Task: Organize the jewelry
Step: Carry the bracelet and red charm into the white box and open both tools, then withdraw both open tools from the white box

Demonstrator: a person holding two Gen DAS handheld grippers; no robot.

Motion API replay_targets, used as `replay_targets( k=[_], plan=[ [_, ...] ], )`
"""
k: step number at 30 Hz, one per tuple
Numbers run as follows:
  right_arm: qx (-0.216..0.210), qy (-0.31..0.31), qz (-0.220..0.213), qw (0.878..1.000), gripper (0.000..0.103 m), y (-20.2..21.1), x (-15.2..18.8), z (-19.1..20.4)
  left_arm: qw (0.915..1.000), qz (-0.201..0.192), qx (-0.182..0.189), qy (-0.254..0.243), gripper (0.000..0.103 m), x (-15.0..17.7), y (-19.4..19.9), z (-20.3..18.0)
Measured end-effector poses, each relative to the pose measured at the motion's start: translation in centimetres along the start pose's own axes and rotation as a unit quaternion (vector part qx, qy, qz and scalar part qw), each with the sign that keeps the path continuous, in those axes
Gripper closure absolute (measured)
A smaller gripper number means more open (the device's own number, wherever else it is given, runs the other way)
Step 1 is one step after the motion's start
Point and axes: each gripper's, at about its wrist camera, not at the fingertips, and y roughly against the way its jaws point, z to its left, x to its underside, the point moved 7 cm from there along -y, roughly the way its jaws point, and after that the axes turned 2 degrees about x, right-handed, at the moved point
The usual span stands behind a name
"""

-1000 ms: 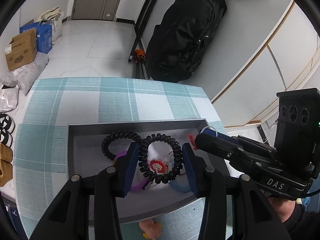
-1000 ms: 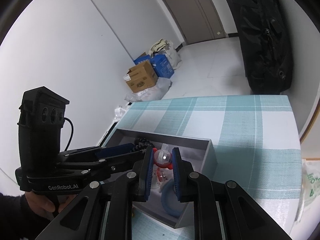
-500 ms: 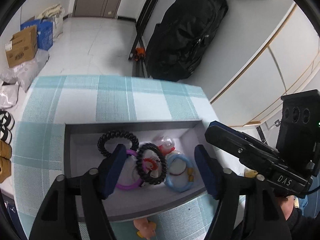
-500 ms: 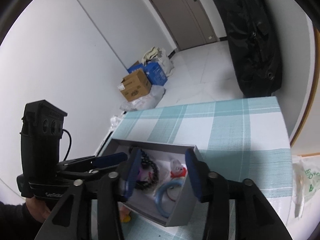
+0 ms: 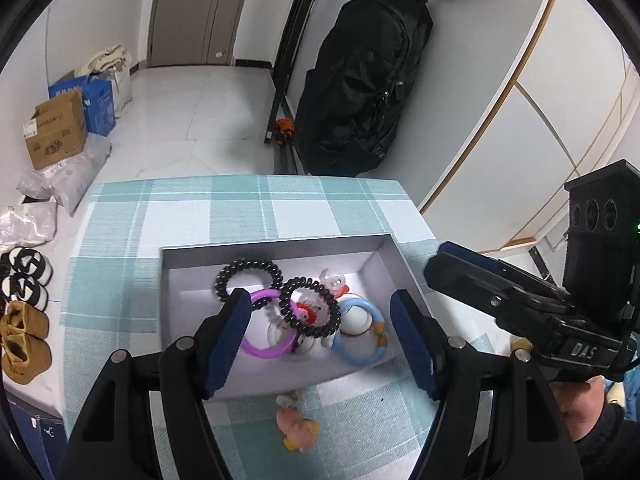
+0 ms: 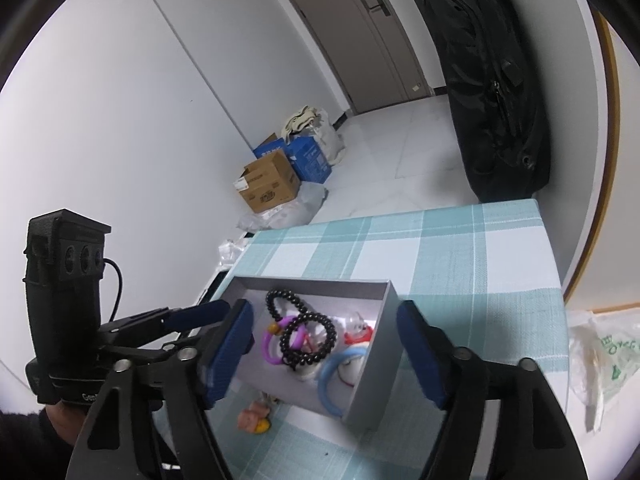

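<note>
- Presently, both the left hand-held gripper (image 5: pixel 320 336) and the right hand-held gripper (image 6: pixel 326 354) are seen empty; the right jaws are opening.
- Light, springy hair ties (image 5: pixel 310 308) are piled in the grey box (image 5: pixel 276 246) near the table's (image 5: pixel 240 208) front edge; a coil's rim is judged the best hold.

Left gripper (image 5: pixel 320 324): jaws spread wide, nothing between the pads; pitched downward. Right gripper (image 6: pixel 324 344): jaws opening, pads clear of any object; each unit is held by a hand (image 5: pixel 580 404).
</note>
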Motion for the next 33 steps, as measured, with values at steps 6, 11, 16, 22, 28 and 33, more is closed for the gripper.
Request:
replay_targets(
  k=[6, 11, 16, 22, 28, 33],
  plan=[
    [0.005, 0.001, 0.016, 1.0, 0.017, 0.6, 1.5, 0.9, 1.0, -0.008, -0.004, 0.003, 0.035, 1.0, 1.2, 0.1],
    [0.014, 0.001, 0.034, 0.999, 0.015, 0.7, 3.1, 1.5, 0.9999, -0.006, -0.008, 0.005, 0.035, 2.2, 2.3, 0.6],
    [0.03, -0.015, 0.045, 0.998, 0.009, 0.8, 4.4, 1.1, 0.9992, 0.002, 0.005, 0.04, 0.035, 3.5, 3.7, 1.7],
    [0.039, -0.019, 0.059, 0.997, 0.008, 0.7, 5.6, 1.0, 0.9988, 0.038, -0.002, 0.031, 0.035, 5.9, 3.2, 1.9],
    [0.036, -0.005, 0.06, 0.998, 0.007, 0.8, 6.1, 1.7, 0.9961, 0.084, -0.025, 0.007, 0.035, 7.8, 0.7, 1.8],
    [0.04, -0.005, 0.065, 0.997, 0.007, 0.7, 6.4, 1.5, 0.9958, 0.089, -0.021, -0.01, 0.036, 7.8, -0.5, 1.1]
  ],
)
